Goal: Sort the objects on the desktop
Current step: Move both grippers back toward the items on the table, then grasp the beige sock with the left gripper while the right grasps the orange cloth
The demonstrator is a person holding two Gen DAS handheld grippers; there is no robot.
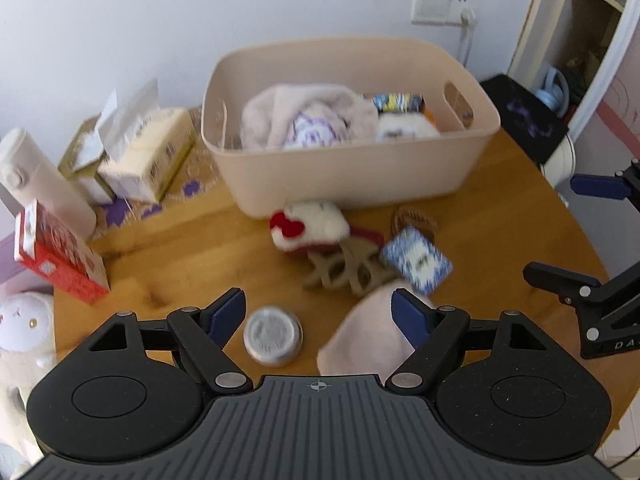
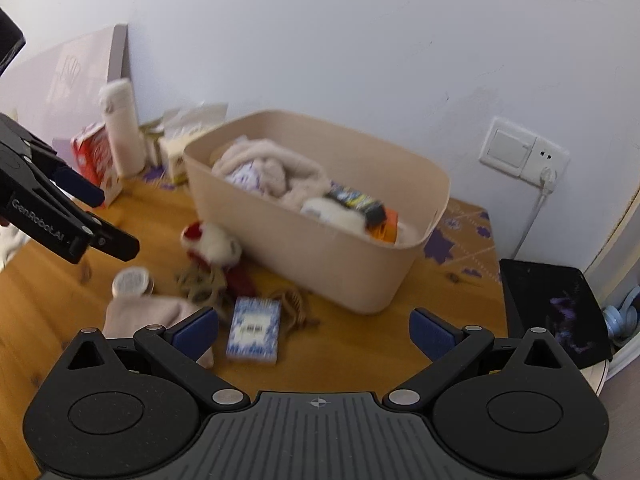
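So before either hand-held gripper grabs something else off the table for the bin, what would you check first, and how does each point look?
1. Left hand-held gripper open and holding nothing: ok.
2. Right hand-held gripper open and holding nothing: ok.
3. Things left to sort on the table: ok; round tin, blue patterned box, pink cloth and plush toy lie loose.
4. Room in the beige bin: ok, though it is partly filled.
5. The two grippers stand apart: ok.
6. Whether the antler-shaped piece is tangled with the plush toy: cannot tell, the picture is blurred.
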